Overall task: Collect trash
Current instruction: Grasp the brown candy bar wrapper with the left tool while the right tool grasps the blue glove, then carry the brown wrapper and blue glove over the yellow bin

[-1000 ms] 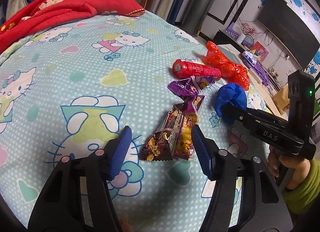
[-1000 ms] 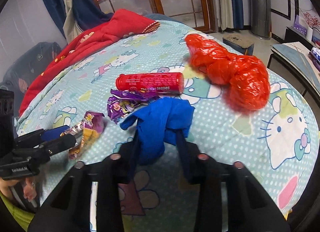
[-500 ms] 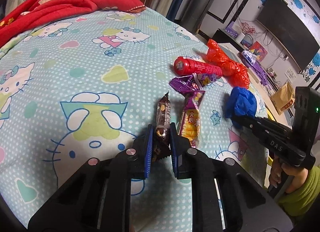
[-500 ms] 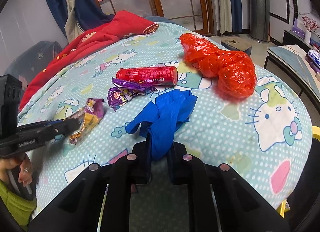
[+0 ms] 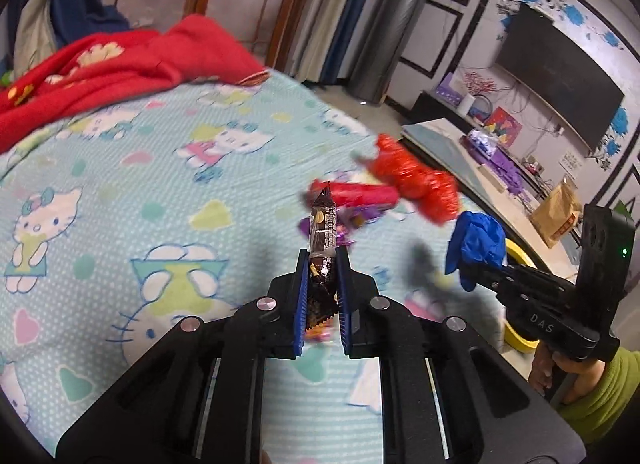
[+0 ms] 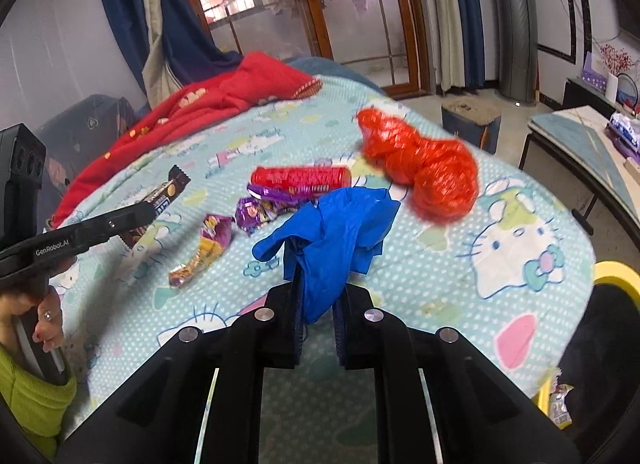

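Note:
My left gripper (image 5: 322, 262) is shut on a brown snack wrapper (image 5: 323, 224) and holds it upright above the bed. My right gripper (image 6: 318, 292) is shut on a crumpled blue glove (image 6: 336, 224), which hangs clear of the sheet. Each view shows the other hand: the right gripper (image 5: 480, 274) with the blue glove (image 5: 476, 240), and the left gripper (image 6: 146, 214) with the brown wrapper (image 6: 168, 188). On the sheet lie a red tube (image 6: 300, 180), a purple wrapper (image 6: 260, 210), a yellow-purple wrapper (image 6: 208, 252) and a red plastic bag (image 6: 428, 168).
The bed has a pale blue cartoon-cat sheet (image 5: 120, 184) with a red blanket (image 5: 120, 64) bunched at its far side. A yellow bin (image 6: 616, 276) stands on the floor by the bed's right edge. A low table (image 6: 580, 144) stands beyond it.
The left gripper shut on the brown wrapper and lifted it off the sheet. The right gripper closed tight on the blue glove and raised it; both views now sit higher.

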### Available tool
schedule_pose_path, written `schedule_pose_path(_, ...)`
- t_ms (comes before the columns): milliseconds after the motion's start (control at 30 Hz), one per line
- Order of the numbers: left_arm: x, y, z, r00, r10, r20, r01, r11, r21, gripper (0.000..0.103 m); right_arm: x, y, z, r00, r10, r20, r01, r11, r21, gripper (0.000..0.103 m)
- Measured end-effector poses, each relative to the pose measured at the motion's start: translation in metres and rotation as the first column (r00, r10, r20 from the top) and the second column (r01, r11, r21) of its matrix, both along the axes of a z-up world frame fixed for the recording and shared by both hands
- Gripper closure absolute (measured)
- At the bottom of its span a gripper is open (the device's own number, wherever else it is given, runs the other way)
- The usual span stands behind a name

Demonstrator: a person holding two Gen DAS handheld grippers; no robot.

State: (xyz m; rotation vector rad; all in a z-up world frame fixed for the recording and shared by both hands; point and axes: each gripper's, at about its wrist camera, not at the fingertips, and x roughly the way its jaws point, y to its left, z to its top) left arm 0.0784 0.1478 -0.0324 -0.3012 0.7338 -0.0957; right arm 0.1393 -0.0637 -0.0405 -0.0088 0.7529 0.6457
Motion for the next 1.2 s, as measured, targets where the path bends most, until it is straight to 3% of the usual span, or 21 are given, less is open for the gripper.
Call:
schedule_pose_path(467, -0.004, -0.062, 0.028, 0.991, -0.099, 0.092, 0.098, 0.995, 0.008, 0.095, -0.015, -0.028, 0.036, 0.996, -0.006, 0.091, 0.005, 1.000, 0.018, 0.091)
schedule_pose_path(1200, 0.001, -0.134, 0.034, 0.970, -0.212, 0.121, 0.210, 0.977, 0.023, 0.095, -0.029, -0.112, 0.040, 0.982, -0.119, 0.143, 0.120, 0.993, 0.002, 0.091)
